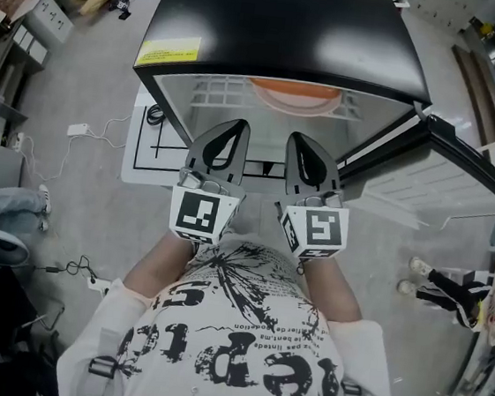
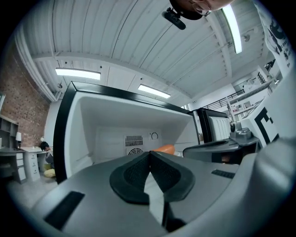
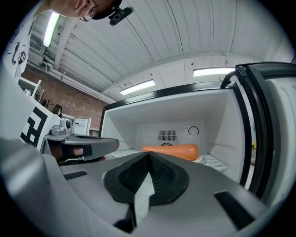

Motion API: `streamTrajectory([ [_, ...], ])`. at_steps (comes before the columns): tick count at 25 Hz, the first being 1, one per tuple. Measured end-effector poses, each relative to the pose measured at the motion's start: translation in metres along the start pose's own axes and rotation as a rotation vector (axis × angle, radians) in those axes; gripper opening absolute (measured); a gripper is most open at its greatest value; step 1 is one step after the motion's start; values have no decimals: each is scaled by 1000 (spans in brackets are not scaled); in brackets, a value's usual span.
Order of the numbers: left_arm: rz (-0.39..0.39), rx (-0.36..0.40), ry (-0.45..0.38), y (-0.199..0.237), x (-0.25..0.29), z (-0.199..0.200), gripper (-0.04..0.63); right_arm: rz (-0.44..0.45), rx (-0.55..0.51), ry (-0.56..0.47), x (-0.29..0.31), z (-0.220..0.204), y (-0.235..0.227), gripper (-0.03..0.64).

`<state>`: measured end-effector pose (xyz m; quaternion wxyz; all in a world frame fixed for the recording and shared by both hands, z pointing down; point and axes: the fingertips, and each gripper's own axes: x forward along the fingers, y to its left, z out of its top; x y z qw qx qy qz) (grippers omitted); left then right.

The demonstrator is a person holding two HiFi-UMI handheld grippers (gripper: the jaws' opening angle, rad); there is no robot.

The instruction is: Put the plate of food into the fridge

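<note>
An orange plate (image 1: 295, 96) rests on the wire shelf inside the small black fridge (image 1: 284, 28), whose door (image 1: 446, 166) hangs open to the right. The plate also shows deep in the fridge in the left gripper view, plate (image 2: 164, 149), and in the right gripper view, plate (image 3: 170, 151). Whether food lies on it cannot be told. My left gripper (image 1: 236, 127) and right gripper (image 1: 297, 138) are held side by side just in front of the opening, both shut with nothing between the pads. The jaws meet at the tips: left gripper (image 2: 149, 152), right gripper (image 3: 149, 153).
A white mat (image 1: 152, 142) with black lines lies on the floor left of the fridge. A cable and a white plug block (image 1: 82, 129) trail beside it. Another person's leg (image 1: 16, 202) is at the left, and shoes (image 1: 421, 275) at the right.
</note>
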<state>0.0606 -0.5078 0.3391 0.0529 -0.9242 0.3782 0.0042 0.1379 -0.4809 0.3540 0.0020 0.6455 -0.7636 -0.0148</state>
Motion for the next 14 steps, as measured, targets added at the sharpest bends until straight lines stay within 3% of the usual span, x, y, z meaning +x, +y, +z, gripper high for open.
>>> streamTrajectory([
  [14, -5, -13, -1, 1, -1, -2, 6, -5, -10, -11, 2, -1, 6, 2],
])
